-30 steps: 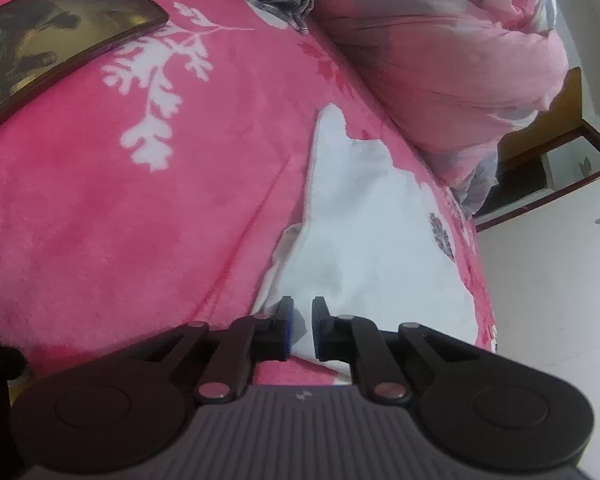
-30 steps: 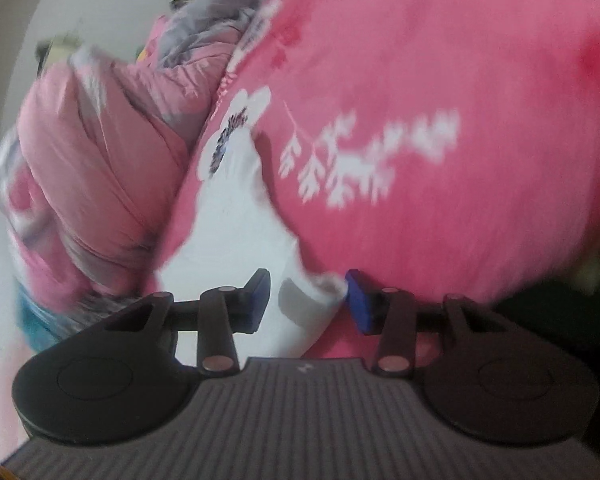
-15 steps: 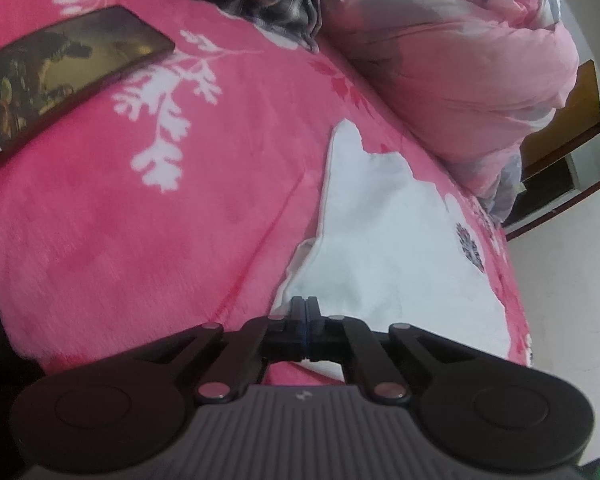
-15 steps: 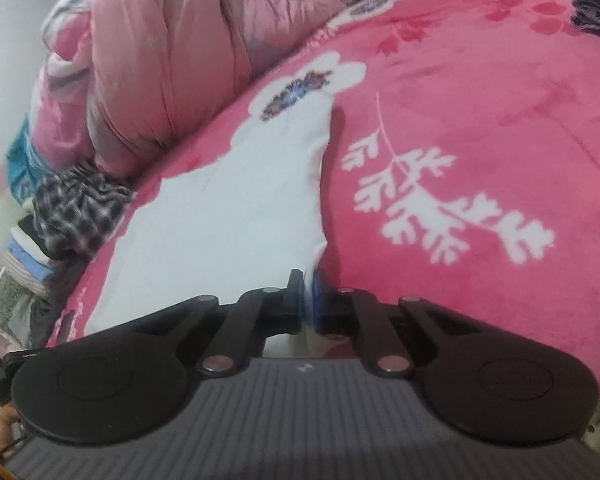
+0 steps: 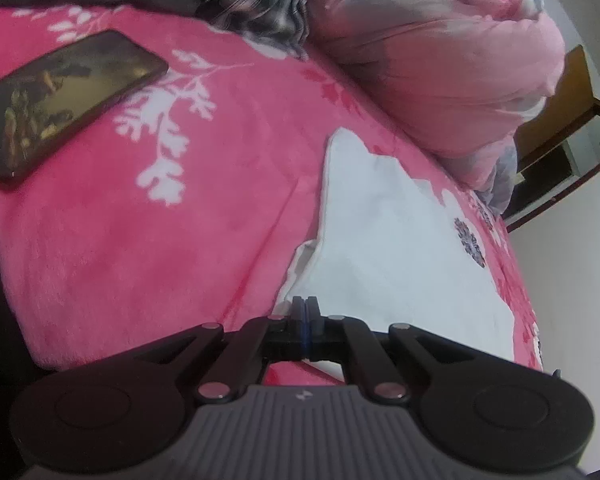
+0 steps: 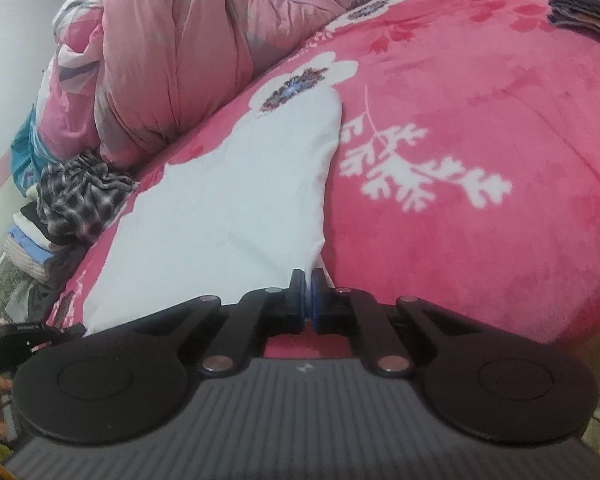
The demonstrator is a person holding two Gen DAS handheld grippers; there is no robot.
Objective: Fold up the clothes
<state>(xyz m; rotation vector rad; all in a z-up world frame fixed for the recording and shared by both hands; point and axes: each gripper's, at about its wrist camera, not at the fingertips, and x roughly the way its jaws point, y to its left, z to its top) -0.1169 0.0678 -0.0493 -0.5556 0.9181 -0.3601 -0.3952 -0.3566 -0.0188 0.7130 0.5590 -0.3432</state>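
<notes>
A white garment [image 5: 384,240] lies flat on a pink floral blanket [image 5: 140,240]. My left gripper [image 5: 305,304] is shut on the garment's near edge, beside a small folded-up flap. In the right wrist view the same white garment [image 6: 228,208] stretches away from me, and my right gripper [image 6: 308,280] is shut on its near right corner. Both grippers sit low at the cloth, with the blue pads pressed together on fabric.
A black phone [image 5: 60,100] lies on the blanket to the left. A bundled pink quilt [image 5: 440,64] borders the garment. A plaid cloth [image 6: 80,196] tops a stack of folded clothes [image 6: 32,248]. More folded clothes [image 6: 580,0] sit far right.
Both grippers have gone from open to shut on the white garment's near edge. The right view swung and steadied, and both grippers have lifted slightly.
</notes>
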